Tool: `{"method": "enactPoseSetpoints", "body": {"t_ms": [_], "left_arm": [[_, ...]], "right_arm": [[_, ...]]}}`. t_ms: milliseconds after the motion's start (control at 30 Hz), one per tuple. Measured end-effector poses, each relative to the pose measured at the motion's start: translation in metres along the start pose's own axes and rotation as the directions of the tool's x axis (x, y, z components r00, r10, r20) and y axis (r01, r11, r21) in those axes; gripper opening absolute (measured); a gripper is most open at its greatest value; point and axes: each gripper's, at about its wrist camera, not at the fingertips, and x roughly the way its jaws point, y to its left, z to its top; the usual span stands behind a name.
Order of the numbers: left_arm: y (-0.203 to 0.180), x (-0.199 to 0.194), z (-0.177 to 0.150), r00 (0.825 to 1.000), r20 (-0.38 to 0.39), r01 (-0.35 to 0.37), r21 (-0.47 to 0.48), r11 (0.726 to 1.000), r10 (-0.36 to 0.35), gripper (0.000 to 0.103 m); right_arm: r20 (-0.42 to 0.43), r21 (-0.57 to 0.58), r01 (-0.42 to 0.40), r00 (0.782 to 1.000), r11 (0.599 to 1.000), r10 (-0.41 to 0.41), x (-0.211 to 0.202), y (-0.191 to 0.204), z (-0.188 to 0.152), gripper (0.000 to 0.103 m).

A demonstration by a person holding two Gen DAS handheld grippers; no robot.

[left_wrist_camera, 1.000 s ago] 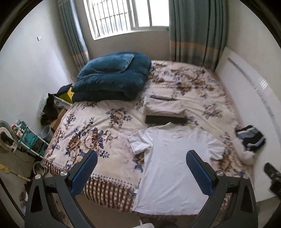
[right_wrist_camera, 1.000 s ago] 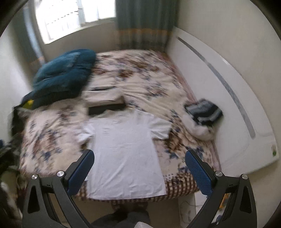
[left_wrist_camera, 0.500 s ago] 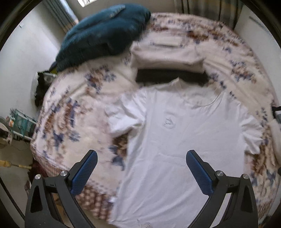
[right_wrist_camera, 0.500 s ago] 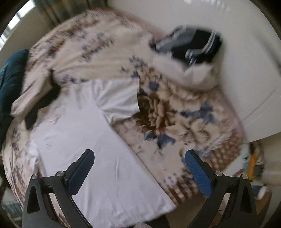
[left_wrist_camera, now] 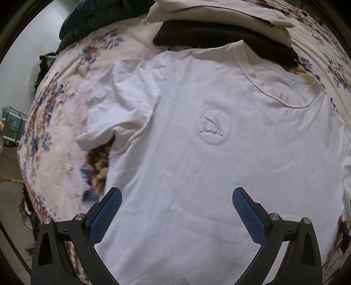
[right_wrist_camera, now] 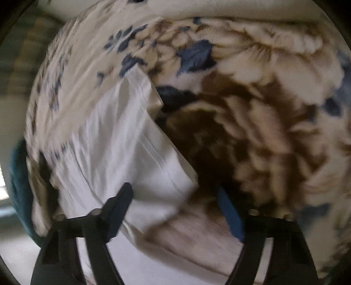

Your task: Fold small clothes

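A white T-shirt (left_wrist_camera: pixel 208 153) lies flat, front up, on the floral bedspread (left_wrist_camera: pixel 57 122), with a round embossed logo on its chest. My left gripper (left_wrist_camera: pixel 176 208) is open and empty, close above the shirt's lower body. Its left sleeve (left_wrist_camera: pixel 118 103) lies crumpled to the side. In the blurred right wrist view, my right gripper (right_wrist_camera: pixel 175 210) is open and empty, low over the shirt's other sleeve (right_wrist_camera: pixel 131 149), whose hem edge lies between the fingers.
Folded clothes lie just beyond the shirt's collar: a black piece (left_wrist_camera: pixel 219 37) and a beige one (left_wrist_camera: pixel 219 13) on it. A dark teal duvet (left_wrist_camera: pixel 92 17) is at the back left. The bed's left edge drops to the floor (left_wrist_camera: pixel 11 197).
Both grippers have dropped down close to the bed. The left came over the shirt's body, the right swung to the shirt's right sleeve. Both stay open.
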Motion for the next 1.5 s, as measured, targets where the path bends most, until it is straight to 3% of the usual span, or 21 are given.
{"method": "enactPoseSetpoints", "body": {"t_ms": [100,133,233,300,400,567,633,700,733,800,900,967,1033,1133,1200,1233,1267,1333,1400,1467,1500], "left_arm": [[0.006,0.006,0.008,1.0,-0.004,0.024,-0.027,0.999,-0.025,0.103],[0.01,0.007,0.011,1.0,-0.002,0.028,-0.034,0.999,-0.029,0.103],[0.03,0.007,0.019,0.999,0.012,0.036,-0.066,0.997,-0.036,0.103],[0.042,0.007,0.022,0.999,0.017,0.037,-0.084,0.996,-0.036,0.103],[0.067,0.009,0.025,0.999,0.03,0.023,-0.104,0.994,-0.02,0.103],[0.105,0.016,0.023,0.999,0.039,-0.026,-0.115,0.993,0.031,0.103],[0.119,0.021,0.021,0.999,0.025,-0.029,-0.125,0.992,0.032,0.103],[0.136,0.027,0.019,1.0,0.006,-0.028,-0.145,0.989,0.029,0.103],[0.143,0.03,0.018,1.0,-0.003,-0.025,-0.155,0.988,0.025,0.103],[0.154,0.034,0.015,1.0,-0.021,-0.008,-0.177,0.984,0.004,0.103],[0.172,0.045,0.013,0.993,-0.058,0.087,-0.239,0.967,-0.103,0.103],[0.187,0.056,0.015,0.969,-0.07,0.202,-0.329,0.923,-0.238,0.103],[0.206,0.07,0.017,0.917,-0.037,0.337,-0.462,0.82,-0.397,0.103],[0.227,0.098,0.021,0.828,0.051,0.456,-0.641,0.618,-0.559,0.093],[0.233,0.114,0.026,0.783,0.095,0.488,-0.706,0.513,-0.614,0.071],[0.234,0.12,0.03,0.77,0.12,0.498,-0.727,0.473,-0.627,0.053],[0.235,0.123,0.034,0.768,0.132,0.499,-0.736,0.457,-0.627,0.035],[0.233,0.125,0.047,0.785,0.163,0.503,-0.73,0.463,-0.598,0.01],[0.229,0.12,0.06,0.812,0.178,0.503,-0.697,0.511,-0.555,0.006],[0.219,0.103,0.075,0.835,0.199,0.511,-0.627,0.589,-0.513,0.005],[0.207,0.086,0.085,0.851,0.216,0.51,-0.551,0.66,-0.478,0.005]], "right_arm": [[0.083,0.017,-0.01,0.997,1.0,0.009,0.002,0.012,0.0,0.013],[0.117,-0.007,0.016,0.993,1.0,-0.015,0.001,0.021,-0.001,0.005],[0.228,-0.197,0.141,0.969,0.97,-0.095,-0.006,0.074,-0.017,0.005],[0.296,-0.392,0.242,0.947,0.887,-0.127,-0.008,0.12,-0.04,0.005],[0.402,-0.689,0.395,0.906,0.608,-0.133,0.012,0.196,-0.109,0.004],[0.465,-0.879,0.471,0.88,0.067,-0.095,0.079,0.243,-0.246,0.004],[0.466,-0.885,0.46,0.874,-0.072,-0.136,0.108,0.238,-0.28,0.005],[0.473,-0.881,0.454,0.858,-0.136,-0.2,0.129,0.233,-0.295,0.013],[0.472,-0.882,0.455,0.855,-0.126,-0.216,0.131,0.232,-0.298,0.014],[0.394,-0.917,0.396,0.892,-0.038,-0.223,0.115,0.226,-0.296,0.027],[0.222,-0.95,0.267,0.942,0.161,-0.251,0.093,0.217,-0.283,0.055],[0.148,-0.932,0.224,0.953,0.284,-0.264,0.085,0.208,-0.27,0.056],[0.113,-0.897,0.221,0.952,0.383,-0.284,0.079,0.197,-0.256,0.056],[0.077,-0.817,0.242,0.945,0.524,-0.317,0.08,0.173,-0.233,0.056],[0.061,-0.77,0.258,0.94,0.583,-0.336,0.082,0.162,-0.218,0.056],[0.055,-0.747,0.266,0.938,0.61,-0.342,0.084,0.158,-0.21,0.056],[0.047,-0.714,0.27,0.939,0.646,-0.341,0.084,0.151,-0.204,0.056],[0.041,-0.686,0.275,0.939,0.674,-0.341,0.085,0.146,-0.195,0.056],[0.048,-0.669,0.287,0.937,0.686,-0.345,0.085,0.144,-0.187,0.056],[0.057,-0.664,0.296,0.936,0.687,-0.347,0.079,0.139,-0.198,0.056],[0.062,-0.661,0.302,0.934,0.687,-0.351,0.077,0.138,-0.194,0.056]]}}
